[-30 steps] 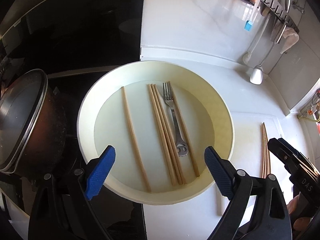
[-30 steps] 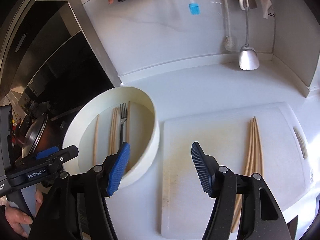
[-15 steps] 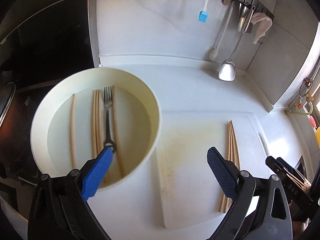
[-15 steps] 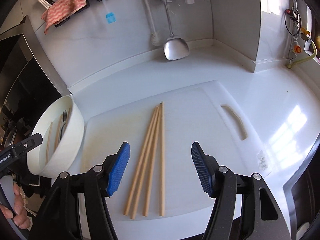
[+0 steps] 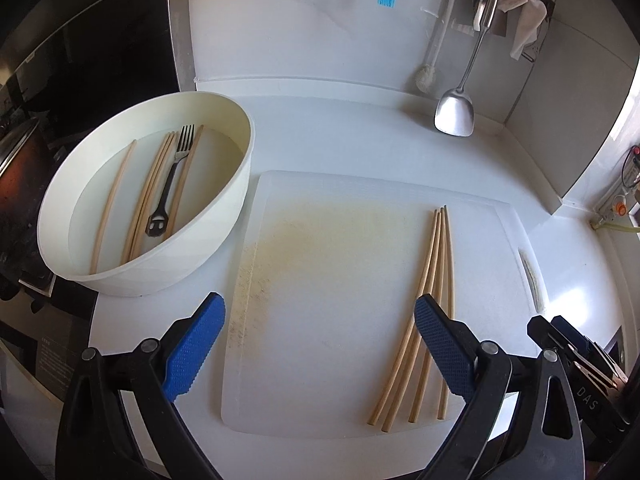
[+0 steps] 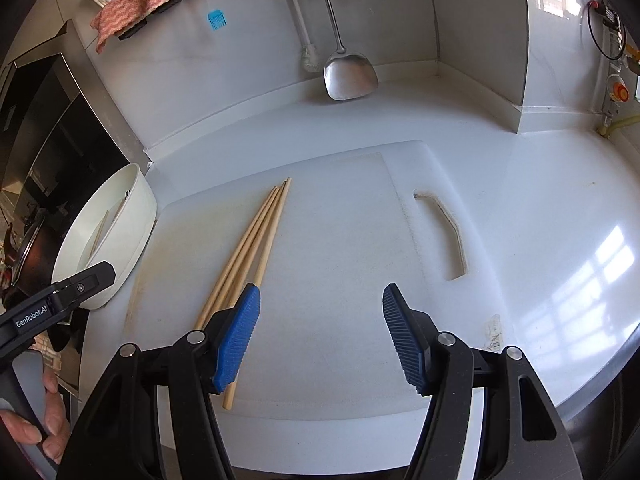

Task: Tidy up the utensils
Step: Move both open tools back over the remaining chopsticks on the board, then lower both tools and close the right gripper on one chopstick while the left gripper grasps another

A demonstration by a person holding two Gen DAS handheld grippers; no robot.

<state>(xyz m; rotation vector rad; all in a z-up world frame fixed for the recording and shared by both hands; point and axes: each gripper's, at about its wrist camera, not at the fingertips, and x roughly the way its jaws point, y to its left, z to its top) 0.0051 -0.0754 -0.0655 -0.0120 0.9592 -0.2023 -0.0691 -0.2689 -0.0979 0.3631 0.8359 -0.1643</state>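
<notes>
Wooden chopsticks [image 5: 429, 276] lie lengthwise on board, tips toward wall; both hand-held grippers [image 5: 320, 346] [image 6: 320, 334] wide open, empty

In front of you a white plastic cutting board [image 5: 336, 280] lies flat on the white countertop [image 5: 340, 136]. Four wooden chopsticks [image 5: 434, 264] lie side by side on its right part, running away from you. Just beside the board's left edge sits a round cream plastic basin [image 5: 236, 184]; in it more wooden chopsticks [image 5: 148, 196] and a metal fork [image 5: 172, 180] lie lengthwise. Behind the board, a steel spatula [image 5: 456, 112] and a white dish brush [image 5: 426, 74] hang against the wall.
</notes>
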